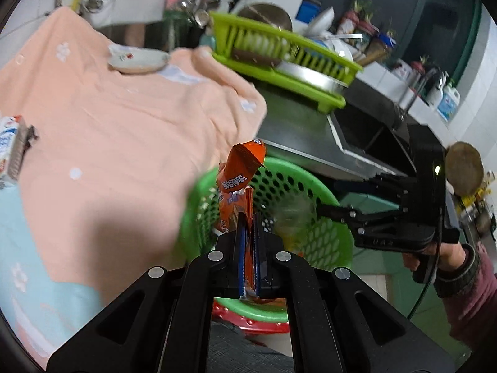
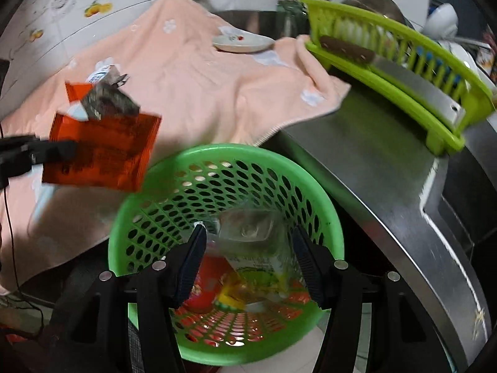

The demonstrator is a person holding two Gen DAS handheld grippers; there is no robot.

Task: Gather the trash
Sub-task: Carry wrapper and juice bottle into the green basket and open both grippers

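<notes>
- The green basket (image 2: 223, 158) is seen low in the right wrist view, with its open mouth turned up; it sits beside the edge of the peach towel (image 2: 192, 93), at about 5 o'clock from it; a clear plastic wrapper (image 2: 248, 227) and other bright scraps lie in its bottom.
- The orange wrapper (image 1: 245, 168) is held upright, long side up and down; in the left wrist view it hangs at 12 o'clock from the tool, right in front of the basket's near rim; in the right wrist view it is seen at 10 o'clock from the basket, not yet over the mouth, it seems.
- The left gripper (image 1: 248, 233) is squeezed tight on the orange wrapper's lower edge; it is the nearer tool for the drop.
- The right gripper (image 2: 248, 242) is held wide apart over the basket mouth; nothing is gripped by it.
</notes>
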